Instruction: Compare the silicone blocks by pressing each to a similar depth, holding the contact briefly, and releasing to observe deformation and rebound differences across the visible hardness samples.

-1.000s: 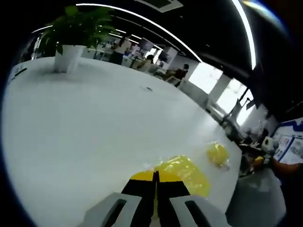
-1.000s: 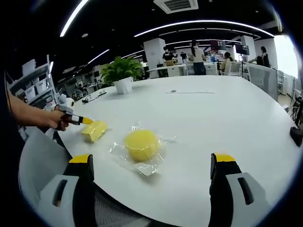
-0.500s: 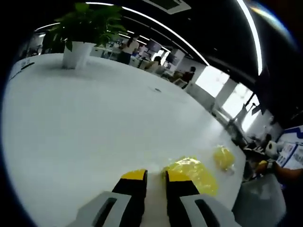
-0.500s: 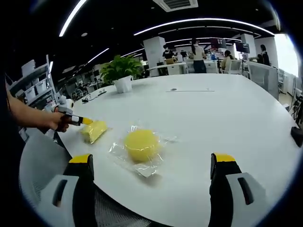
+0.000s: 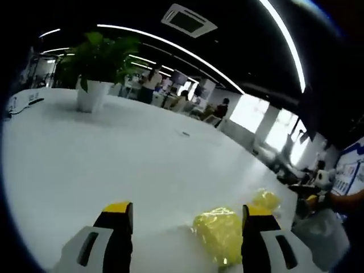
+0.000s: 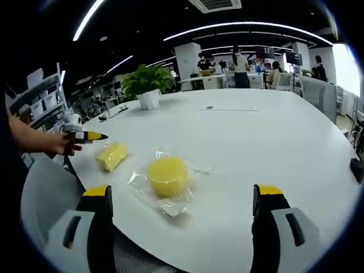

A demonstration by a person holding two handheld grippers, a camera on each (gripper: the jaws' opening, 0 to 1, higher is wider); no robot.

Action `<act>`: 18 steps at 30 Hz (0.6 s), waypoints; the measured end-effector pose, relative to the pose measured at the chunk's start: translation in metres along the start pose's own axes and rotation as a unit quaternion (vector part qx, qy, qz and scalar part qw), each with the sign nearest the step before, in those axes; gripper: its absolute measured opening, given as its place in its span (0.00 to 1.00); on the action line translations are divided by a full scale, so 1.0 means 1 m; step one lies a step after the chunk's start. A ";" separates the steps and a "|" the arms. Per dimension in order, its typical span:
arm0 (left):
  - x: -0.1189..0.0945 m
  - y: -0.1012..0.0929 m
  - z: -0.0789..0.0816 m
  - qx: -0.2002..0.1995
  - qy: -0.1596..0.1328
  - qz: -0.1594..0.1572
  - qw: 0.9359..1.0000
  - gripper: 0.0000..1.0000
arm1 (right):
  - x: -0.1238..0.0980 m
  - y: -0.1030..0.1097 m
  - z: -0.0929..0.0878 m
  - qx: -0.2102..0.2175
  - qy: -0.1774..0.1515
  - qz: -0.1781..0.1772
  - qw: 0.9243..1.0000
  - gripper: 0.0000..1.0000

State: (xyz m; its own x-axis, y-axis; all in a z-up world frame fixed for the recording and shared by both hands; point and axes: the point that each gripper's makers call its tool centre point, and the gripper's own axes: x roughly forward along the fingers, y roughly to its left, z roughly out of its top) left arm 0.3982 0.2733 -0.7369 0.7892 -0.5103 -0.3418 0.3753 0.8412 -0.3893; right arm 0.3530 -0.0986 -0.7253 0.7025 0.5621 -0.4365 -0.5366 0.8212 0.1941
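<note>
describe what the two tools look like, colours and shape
Each tool, left and right, has two black fingers capped with yellow tips, rising from pale grey housings with dark slots. In the right gripper view the left tool appears small, pale-bodied with a yellow tip.

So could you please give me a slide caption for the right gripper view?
Open right tongs face a bagged round yellow block on the white table.

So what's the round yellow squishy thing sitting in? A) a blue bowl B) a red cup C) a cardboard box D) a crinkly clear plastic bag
D: in the right gripper view the round yellow block lies on the white table inside a clear plastic bag whose wrinkled edges spread out around it.
</note>
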 end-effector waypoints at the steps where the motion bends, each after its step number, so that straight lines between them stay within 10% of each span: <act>1: -0.003 -0.003 0.000 0.009 0.002 0.002 1.000 0.83 | 0.000 -0.001 0.000 0.002 0.000 0.000 1.000 0.96; 18: -0.073 -0.014 -0.013 0.058 -0.011 0.018 0.998 1.00 | -0.007 -0.015 0.006 -0.012 0.005 0.006 1.000 0.96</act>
State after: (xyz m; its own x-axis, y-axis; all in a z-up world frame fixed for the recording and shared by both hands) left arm 0.3295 0.2960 -0.7172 0.8133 -0.4762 -0.3342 0.3990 0.8746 -0.2753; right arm 0.3593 -0.1139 -0.7196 0.6915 0.5711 -0.4423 -0.5559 0.8118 0.1791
